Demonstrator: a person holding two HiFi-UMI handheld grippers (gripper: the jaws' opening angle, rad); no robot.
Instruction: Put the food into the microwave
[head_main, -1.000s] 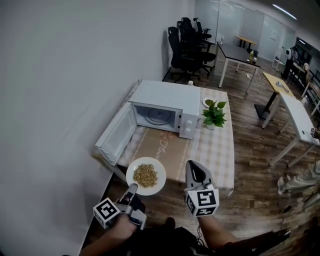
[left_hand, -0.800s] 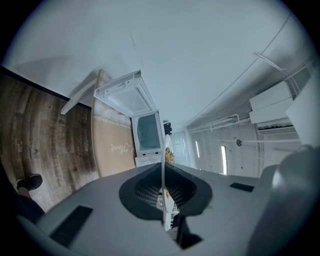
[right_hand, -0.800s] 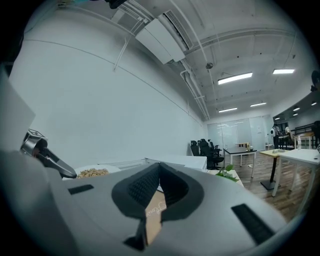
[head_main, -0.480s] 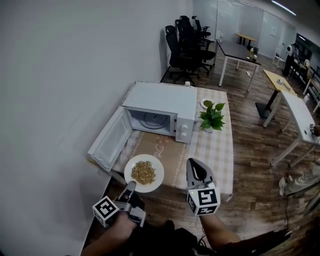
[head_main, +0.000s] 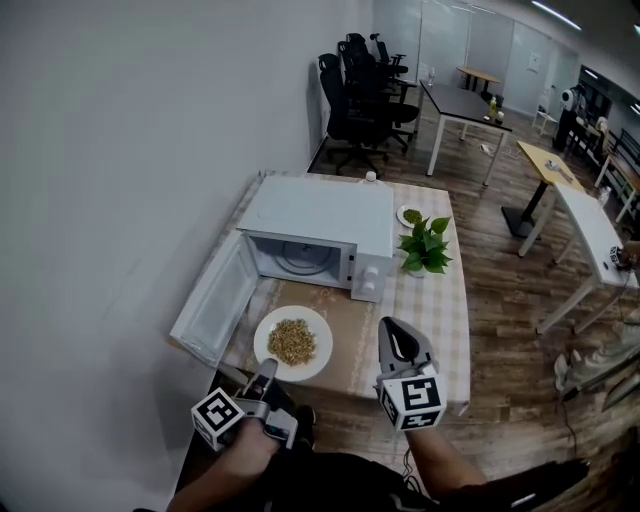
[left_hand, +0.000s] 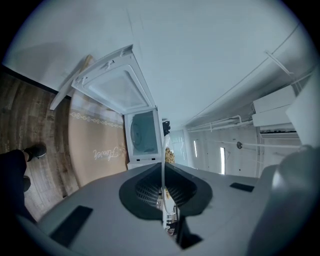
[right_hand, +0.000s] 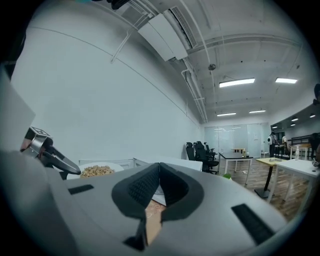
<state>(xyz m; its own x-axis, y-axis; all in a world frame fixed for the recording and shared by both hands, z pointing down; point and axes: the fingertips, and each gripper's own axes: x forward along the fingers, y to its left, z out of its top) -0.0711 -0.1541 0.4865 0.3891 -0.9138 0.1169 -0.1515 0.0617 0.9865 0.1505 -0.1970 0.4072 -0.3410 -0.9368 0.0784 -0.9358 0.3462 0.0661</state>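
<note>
Microwave (head_main: 320, 215) door (head_main: 213, 298) is swung wide left, past the table (head_main: 432, 300) edge. Bare cloth lies between cavity and plate (head_main: 317, 326). Left gripper (head_main: 268, 369) is clamped on the plate's near rim, above the table's front edge. White round plate, brown grainy food (head_main: 291, 341) heaped centre. Right gripper (head_main: 391, 326) is closed, empty.

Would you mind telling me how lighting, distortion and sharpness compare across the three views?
Head view: evenly lit, sharp, wide-angle curving towards the frame edges. Left gripper view: dark vignetted corners, scene rolled sideways, microwave crisp. Right gripper view: bright ceiling lights, curved wall lines.
</note>
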